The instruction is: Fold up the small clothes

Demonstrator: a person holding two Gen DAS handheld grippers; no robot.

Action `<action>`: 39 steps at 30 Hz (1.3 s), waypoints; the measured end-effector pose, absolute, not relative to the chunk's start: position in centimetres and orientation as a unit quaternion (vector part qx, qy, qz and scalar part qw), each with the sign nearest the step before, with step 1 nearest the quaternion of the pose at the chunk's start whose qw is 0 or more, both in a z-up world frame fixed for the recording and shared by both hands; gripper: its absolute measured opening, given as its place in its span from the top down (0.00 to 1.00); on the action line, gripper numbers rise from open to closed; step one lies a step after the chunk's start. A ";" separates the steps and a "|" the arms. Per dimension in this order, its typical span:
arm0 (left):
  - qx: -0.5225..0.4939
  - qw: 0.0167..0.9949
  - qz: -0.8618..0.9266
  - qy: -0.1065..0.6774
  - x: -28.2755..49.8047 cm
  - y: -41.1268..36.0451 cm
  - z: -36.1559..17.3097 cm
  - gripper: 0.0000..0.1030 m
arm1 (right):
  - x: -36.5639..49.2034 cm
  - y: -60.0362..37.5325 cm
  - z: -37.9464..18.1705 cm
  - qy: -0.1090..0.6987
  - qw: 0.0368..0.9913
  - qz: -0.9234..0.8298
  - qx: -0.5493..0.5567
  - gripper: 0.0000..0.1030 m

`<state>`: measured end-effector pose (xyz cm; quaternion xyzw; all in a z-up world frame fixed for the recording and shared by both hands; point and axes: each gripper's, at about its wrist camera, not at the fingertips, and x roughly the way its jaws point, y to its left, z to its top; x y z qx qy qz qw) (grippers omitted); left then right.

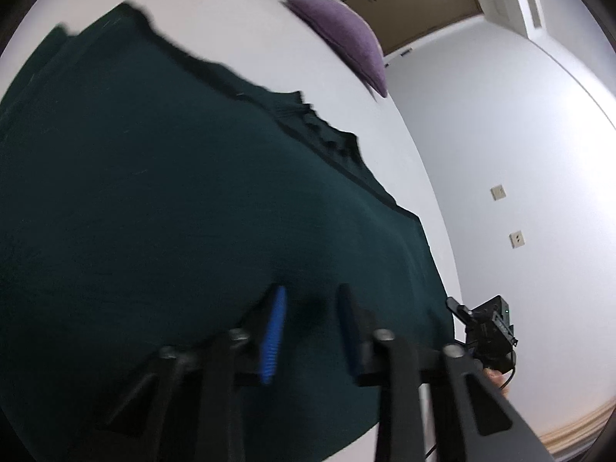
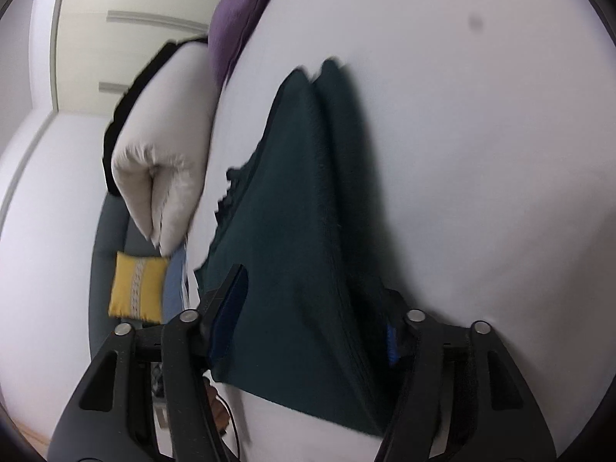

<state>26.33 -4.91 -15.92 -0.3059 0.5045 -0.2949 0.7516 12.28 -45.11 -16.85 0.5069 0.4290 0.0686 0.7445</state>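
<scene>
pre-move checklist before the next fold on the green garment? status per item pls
1. Left tool open above the dark green garment, nothing pinched: ok.
2. Right tool straddles the garment's stacked edge, wide apart; whether it grips: cannot tell.
3. Garment on the white surface, layered with a fold already in it: ok.
4. Purple cushion lies apart from the garment: ok.
5. Cream pillow sits close beside the ruffled edge; may crowd the fold: cannot tell.
6. Both views motion-blurred, so edge alignment: cannot tell.

The dark green garment (image 1: 161,211) lies spread flat on the white bed (image 1: 238,38), folded double, reaching its near edge.
</scene>
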 end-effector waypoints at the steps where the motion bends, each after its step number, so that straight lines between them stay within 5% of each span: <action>1: -0.308 0.751 -0.294 0.505 26.4 -4.7 -16.2 0.86 | 12.9 -45.0 -17.0 0.431 0.742 0.069 0.509 0.55; 2: -0.309 0.750 -0.292 0.507 26.4 -4.5 -16.5 0.95 | 13.4 -45.0 -17.3 0.430 0.740 0.068 0.513 0.64; 6: -0.324 0.741 -0.298 0.508 26.6 -3.9 -17.4 0.94 | 13.9 -44.7 -18.3 0.426 0.749 0.035 0.506 0.88; 16: -0.315 0.748 -0.303 0.500 26.4 -3.4 -16.6 0.95 | 17.0 -37.5 -11.1 0.452 0.834 -0.042 0.314 0.89; 19: -0.322 0.755 -0.303 0.484 25.9 -2.3 -15.5 0.79 | 19.0 -31.8 -8.0 0.457 0.860 -0.027 0.225 0.89; 21: -0.339 0.764 -0.298 0.461 25.7 -0.7 -14.5 0.55 | 20.6 -25.9 -6.3 0.457 0.872 0.019 0.175 0.89; 24: -0.361 0.772 -0.281 0.442 25.9 1.7 -13.6 0.35 | 22.3 -17.7 -6.4 0.475 0.870 0.094 0.093 0.89; 30: -0.380 0.754 -0.284 0.454 27.5 3.1 -13.6 0.31 | 24.2 -11.0 -11.7 0.523 0.845 0.112 -0.006 0.89; 39: -0.337 0.745 -0.295 0.494 30.1 -1.8 -13.1 0.23 | 22.8 -11.1 -11.1 0.488 0.861 0.120 -0.077 0.85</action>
